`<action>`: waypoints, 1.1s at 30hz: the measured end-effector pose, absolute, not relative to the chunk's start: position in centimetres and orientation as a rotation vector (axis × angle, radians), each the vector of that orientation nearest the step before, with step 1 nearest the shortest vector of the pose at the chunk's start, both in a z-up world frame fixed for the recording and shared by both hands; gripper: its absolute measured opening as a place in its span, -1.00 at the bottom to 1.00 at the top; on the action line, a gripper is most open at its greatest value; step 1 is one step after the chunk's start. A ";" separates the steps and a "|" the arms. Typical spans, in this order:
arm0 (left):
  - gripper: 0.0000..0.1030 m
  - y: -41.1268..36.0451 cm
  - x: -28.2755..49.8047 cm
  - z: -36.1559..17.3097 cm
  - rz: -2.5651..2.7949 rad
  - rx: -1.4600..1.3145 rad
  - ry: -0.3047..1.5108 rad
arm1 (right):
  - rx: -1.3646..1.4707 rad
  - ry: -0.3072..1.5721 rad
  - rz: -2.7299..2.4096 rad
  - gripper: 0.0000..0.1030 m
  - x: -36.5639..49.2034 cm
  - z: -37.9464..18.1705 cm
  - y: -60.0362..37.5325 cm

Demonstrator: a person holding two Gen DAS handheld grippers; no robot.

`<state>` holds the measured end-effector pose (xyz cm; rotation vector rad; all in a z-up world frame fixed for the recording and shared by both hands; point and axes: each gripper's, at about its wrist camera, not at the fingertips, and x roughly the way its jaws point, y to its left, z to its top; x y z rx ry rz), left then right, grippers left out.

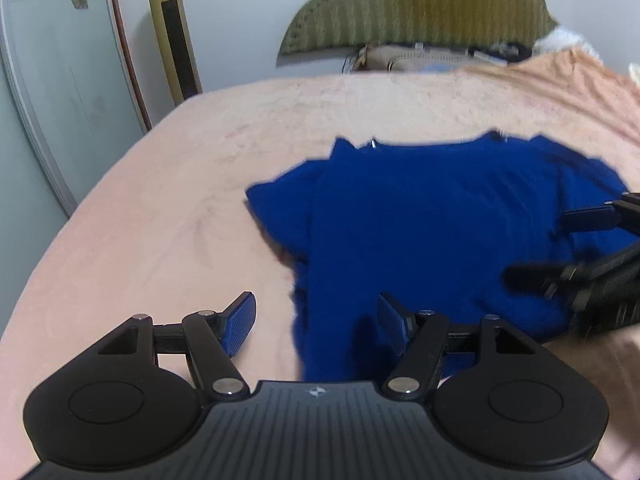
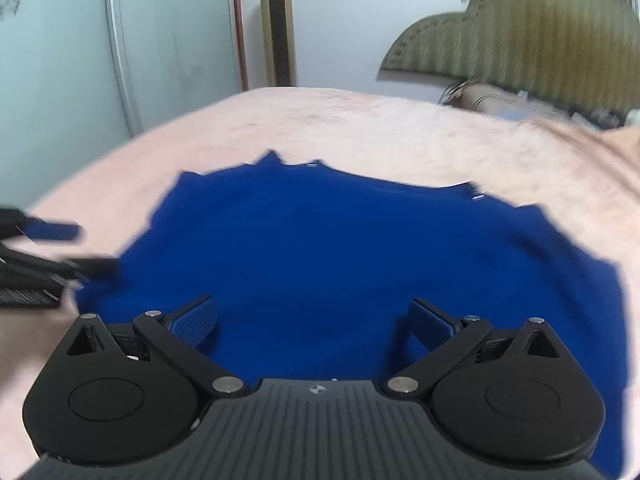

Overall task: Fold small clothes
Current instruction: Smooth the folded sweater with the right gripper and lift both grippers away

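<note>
A small royal-blue T-shirt [image 1: 432,224] lies spread on a pink blanket, sleeves out to the sides. My left gripper [image 1: 316,324] is open and empty over the shirt's near left hem, one finger over the blanket, the other over the cloth. My right gripper [image 2: 314,324] is open and empty above the shirt [image 2: 340,248] near its lower hem. The right gripper also shows at the right edge of the left wrist view [image 1: 560,244]. The left gripper shows at the left edge of the right wrist view [image 2: 68,248]. Both views are motion-blurred.
The pink blanket [image 1: 160,208] covers a bed. A green striped headboard [image 1: 420,4] and pillows stand at the far end. A gold tower fan [image 2: 278,24] and a frosted glass door [image 1: 52,60] stand by the wall to the left.
</note>
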<state>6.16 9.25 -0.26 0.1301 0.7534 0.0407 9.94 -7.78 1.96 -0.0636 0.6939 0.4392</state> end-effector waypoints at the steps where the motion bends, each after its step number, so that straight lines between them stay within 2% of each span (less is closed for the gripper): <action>1: 0.29 8.9 6.3 -0.8 0.056 0.147 0.772 | -0.071 0.703 0.462 0.99 9.8 1.5 -6.9; 5: 0.29 9.0 5.8 -2.0 0.070 0.149 0.797 | -0.244 0.737 0.453 1.00 8.7 -1.0 -4.6; 9: 0.34 9.5 5.8 -2.0 0.071 0.121 0.809 | -0.153 0.729 0.445 1.00 8.2 -1.5 -5.5; 19: 0.51 10.3 5.8 -2.3 0.072 0.093 0.809 | -0.157 0.679 0.429 1.00 7.2 -2.1 -5.5; 26: 0.54 12.0 6.2 -1.9 0.038 0.010 0.805 | -0.162 0.677 0.429 1.00 7.1 -2.0 -5.4; 33: 0.54 17.3 9.3 -0.5 0.032 -0.200 0.774 | -0.127 0.609 0.405 0.99 5.7 0.2 -4.2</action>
